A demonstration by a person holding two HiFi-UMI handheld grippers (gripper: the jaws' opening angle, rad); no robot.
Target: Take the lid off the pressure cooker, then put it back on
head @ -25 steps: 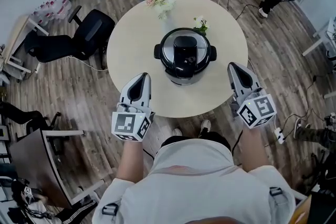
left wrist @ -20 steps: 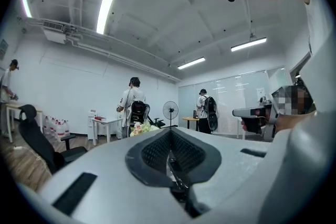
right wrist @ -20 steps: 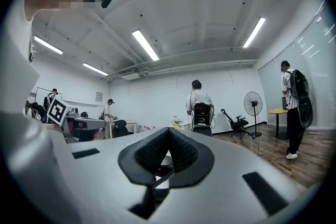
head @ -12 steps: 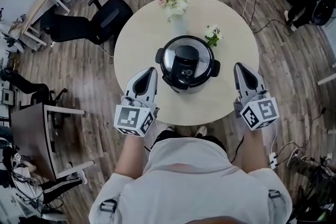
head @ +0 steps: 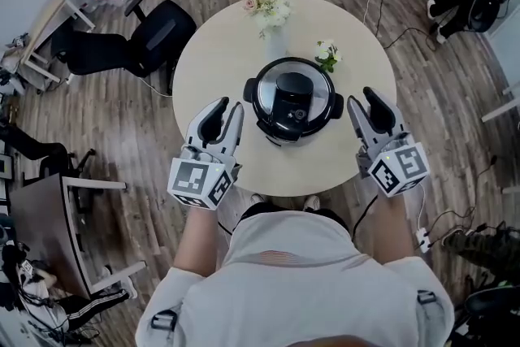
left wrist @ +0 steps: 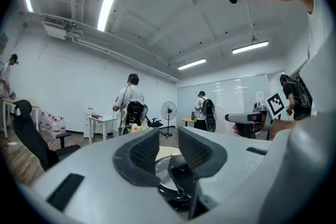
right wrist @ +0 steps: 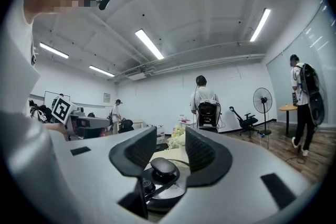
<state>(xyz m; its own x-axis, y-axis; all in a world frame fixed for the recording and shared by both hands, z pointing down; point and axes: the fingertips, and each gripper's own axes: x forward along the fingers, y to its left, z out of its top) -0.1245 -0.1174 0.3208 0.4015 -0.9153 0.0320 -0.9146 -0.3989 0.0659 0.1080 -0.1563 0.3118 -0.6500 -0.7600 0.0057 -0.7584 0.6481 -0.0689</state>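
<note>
The pressure cooker (head: 292, 97), black with a silver lid and a black top handle, stands in the middle of the round table (head: 211, 69) with its lid on. My left gripper (head: 225, 112) hovers just left of the cooker. My right gripper (head: 365, 101) hovers just right of it. Both point level, their jaws have just been opening, and nothing lies between the pads. In the left gripper view the cooker (left wrist: 176, 178) shows beyond the parted jaws of the left gripper (left wrist: 168, 145). The right gripper view shows the lid (right wrist: 163, 186) past the right gripper (right wrist: 170, 148).
A vase of pink flowers (head: 266, 8) and a small white bouquet (head: 327, 53) stand behind the cooker. Black office chairs (head: 154, 36) sit left of the table. Several people, desks and a floor fan (right wrist: 262, 99) are farther off in the room.
Both grippers were shut and now stand open. Each has moved forward along the table's near edge, closer to the cooker's sides.
</note>
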